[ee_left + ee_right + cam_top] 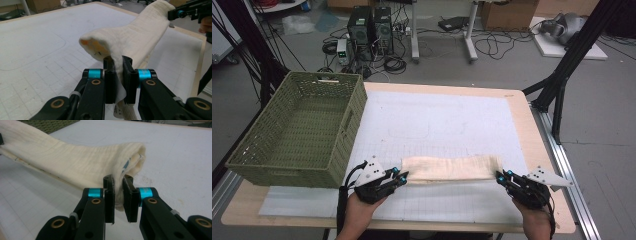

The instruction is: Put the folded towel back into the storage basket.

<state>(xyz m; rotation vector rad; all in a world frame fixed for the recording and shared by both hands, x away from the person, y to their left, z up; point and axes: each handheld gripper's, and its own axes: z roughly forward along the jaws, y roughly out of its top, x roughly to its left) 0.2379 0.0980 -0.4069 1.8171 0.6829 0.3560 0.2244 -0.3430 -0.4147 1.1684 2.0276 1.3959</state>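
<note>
Two hand-held grippers, left (403, 176) & right (500, 176), are clamping opposite ends of the folded cream cloth (451, 168), which is lying just right of the green basket (298, 127). Keep both pinches tight w/ even tension, lifting together so the fold isn't slipping.

Folded cream cloth (135, 40): its corner is hidden between the left gripper (118, 75) jaws, and its far end runs behind the right gripper (190, 11), itself cut by the frame edge. In the right gripper view the cloth's left end runs off-frame. High view: both forearms cropped at bottom, green basket (299, 127) near wall hides its floor.
</note>
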